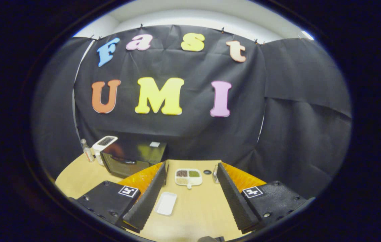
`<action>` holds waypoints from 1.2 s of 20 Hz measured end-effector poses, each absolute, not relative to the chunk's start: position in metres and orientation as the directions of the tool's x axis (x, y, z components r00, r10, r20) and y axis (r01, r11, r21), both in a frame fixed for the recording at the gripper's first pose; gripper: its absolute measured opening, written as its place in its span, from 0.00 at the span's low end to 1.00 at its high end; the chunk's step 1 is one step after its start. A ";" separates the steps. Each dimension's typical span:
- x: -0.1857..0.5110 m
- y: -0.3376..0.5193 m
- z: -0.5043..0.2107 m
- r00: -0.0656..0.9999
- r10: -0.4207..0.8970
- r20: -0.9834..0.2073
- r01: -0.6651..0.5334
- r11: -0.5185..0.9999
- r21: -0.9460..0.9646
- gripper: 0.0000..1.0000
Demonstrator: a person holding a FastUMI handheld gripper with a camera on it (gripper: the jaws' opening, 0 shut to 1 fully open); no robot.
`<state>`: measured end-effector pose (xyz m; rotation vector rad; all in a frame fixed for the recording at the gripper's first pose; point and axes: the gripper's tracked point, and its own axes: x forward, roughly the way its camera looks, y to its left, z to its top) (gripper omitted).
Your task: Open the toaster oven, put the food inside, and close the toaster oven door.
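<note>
Plainly, the gripper (190, 198) stands wide, its ridged black fingers (150, 198) holding nothing above the wooden table (197, 215); the black toaster oven (133, 156), door closed, sits beyond and beside the left finger; a divided food tray (188, 177) lies just ahead between the fingers, right of the oven; an empty white tray (165, 203) lies nearer, between the fingers; a small bottle (87, 150) stands left of the oven.

White tray (165, 203), divided dish (188, 177) between fingers (150, 198).
</note>
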<state>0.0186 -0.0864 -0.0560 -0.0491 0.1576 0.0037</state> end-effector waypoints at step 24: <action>-0.038 -0.168 -0.028 0.996 0.091 -0.018 -0.090 0.995 0.052 0.98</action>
